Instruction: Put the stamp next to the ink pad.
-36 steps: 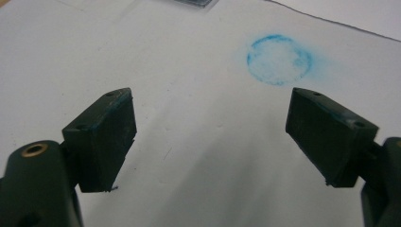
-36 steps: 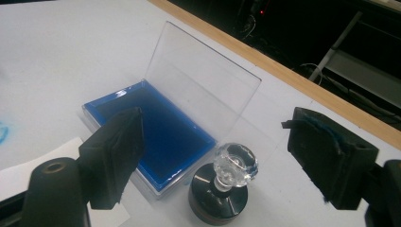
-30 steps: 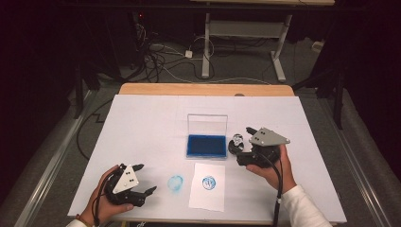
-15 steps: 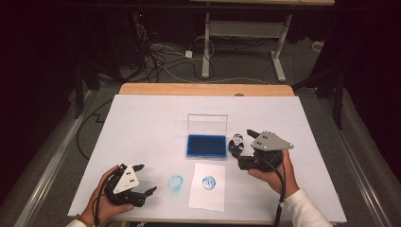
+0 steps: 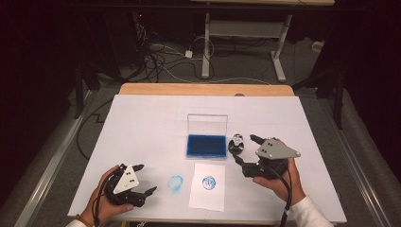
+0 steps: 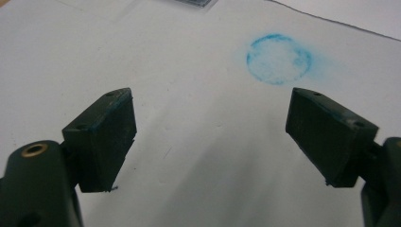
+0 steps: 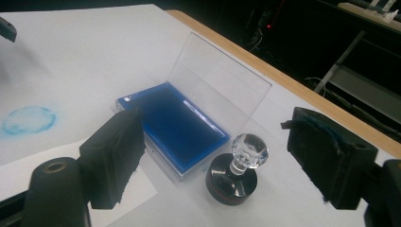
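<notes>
The stamp stands upright on the tabletop, just beside the open ink pad. The right gripper sits near it, jaws apart and empty. The left gripper rests near a blue smudge, jaws apart too.

Stamp: clear glossy knob, perhaps glass.

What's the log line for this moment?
right hand-held gripper: open, jaws either side of stamp, no contact | left hand-held gripper: open, idle | ink pad: lid up | paper: stamped
</notes>
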`<state>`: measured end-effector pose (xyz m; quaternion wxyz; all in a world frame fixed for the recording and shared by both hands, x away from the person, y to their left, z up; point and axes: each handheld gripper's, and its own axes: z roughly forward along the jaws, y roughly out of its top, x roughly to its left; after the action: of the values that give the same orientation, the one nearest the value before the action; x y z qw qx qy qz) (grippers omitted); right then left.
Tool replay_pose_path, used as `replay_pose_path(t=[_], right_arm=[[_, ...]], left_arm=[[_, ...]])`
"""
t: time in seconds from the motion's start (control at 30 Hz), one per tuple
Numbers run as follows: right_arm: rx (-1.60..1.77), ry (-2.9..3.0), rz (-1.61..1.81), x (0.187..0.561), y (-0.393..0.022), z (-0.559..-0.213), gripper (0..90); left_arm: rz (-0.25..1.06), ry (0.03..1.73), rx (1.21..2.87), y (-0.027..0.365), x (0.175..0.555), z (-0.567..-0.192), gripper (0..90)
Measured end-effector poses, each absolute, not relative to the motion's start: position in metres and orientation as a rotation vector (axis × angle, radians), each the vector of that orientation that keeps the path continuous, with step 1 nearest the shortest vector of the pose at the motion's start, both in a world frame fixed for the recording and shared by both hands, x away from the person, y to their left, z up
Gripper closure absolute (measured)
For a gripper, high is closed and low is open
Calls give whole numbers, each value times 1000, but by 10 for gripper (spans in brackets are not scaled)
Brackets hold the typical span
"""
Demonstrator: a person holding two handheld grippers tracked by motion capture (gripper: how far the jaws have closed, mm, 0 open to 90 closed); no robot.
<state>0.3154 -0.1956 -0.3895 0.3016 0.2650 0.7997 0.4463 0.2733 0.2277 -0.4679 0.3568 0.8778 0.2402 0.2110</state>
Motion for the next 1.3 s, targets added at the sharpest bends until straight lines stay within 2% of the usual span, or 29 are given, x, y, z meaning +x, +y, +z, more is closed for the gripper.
replay_pose_path(t=[1.3], right_arm=[[636,2108,1122,283,-220,-405,203]], left_arm=[[541,617,2282,226,274,-469,165]])
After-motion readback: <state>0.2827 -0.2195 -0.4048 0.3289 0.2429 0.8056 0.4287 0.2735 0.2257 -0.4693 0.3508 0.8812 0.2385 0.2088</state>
